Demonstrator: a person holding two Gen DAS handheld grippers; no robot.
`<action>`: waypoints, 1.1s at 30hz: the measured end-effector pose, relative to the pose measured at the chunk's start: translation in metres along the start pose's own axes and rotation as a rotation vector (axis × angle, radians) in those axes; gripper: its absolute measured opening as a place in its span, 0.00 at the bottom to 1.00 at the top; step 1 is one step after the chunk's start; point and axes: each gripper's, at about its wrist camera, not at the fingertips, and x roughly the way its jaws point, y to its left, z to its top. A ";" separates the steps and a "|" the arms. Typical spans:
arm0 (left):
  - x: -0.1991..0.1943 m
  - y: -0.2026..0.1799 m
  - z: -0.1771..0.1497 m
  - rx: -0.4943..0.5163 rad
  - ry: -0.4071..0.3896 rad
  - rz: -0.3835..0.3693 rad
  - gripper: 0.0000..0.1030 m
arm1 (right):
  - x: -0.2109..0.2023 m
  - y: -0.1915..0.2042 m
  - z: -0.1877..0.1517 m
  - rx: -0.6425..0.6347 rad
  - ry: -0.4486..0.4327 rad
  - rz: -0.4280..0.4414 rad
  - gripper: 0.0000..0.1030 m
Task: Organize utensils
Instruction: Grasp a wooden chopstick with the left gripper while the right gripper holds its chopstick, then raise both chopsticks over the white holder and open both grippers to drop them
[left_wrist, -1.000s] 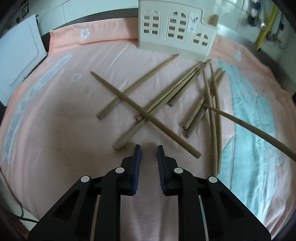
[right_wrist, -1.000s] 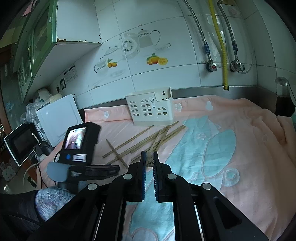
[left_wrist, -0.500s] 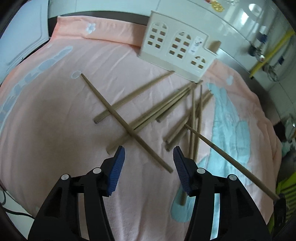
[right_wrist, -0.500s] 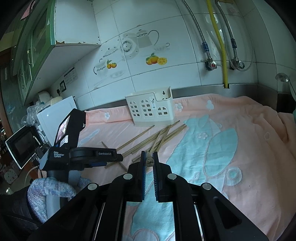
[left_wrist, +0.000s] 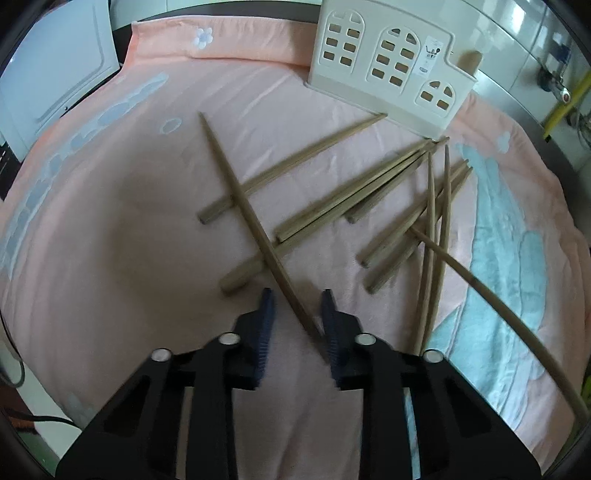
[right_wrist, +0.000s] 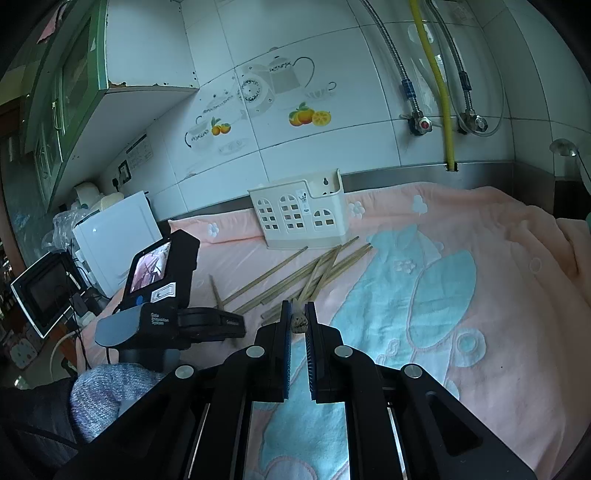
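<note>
Chopsticks (left_wrist: 332, 199) scattered on towel (left_wrist: 110, 240) before holder (left_wrist: 388, 70). Left gripper (left_wrist: 295, 306) jaws just closing around thick end of one stick (left_wrist: 255, 229), pads not yet pressing. Right gripper (right_wrist: 298, 317) pinches another stick's butt end (right_wrist: 299, 322). Sticks light, stiff, smooth; likely roll. Grip near thick end.

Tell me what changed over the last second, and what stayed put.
The left gripper opened wide, then its jaws closed in around the near end of the long crossing chopstick; whether the pads press on it cannot be told. The right gripper stayed shut on its chopstick. The other chopsticks and the cream holder kept their places.
</note>
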 end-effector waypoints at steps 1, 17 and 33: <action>0.000 0.003 0.000 0.000 0.002 -0.007 0.13 | 0.000 0.000 -0.001 -0.001 0.000 0.000 0.07; -0.051 0.056 -0.016 0.257 -0.180 -0.129 0.05 | -0.003 0.023 0.027 -0.100 -0.007 -0.031 0.07; -0.100 0.093 0.079 0.341 -0.301 -0.276 0.05 | 0.036 0.075 0.152 -0.268 -0.003 -0.031 0.07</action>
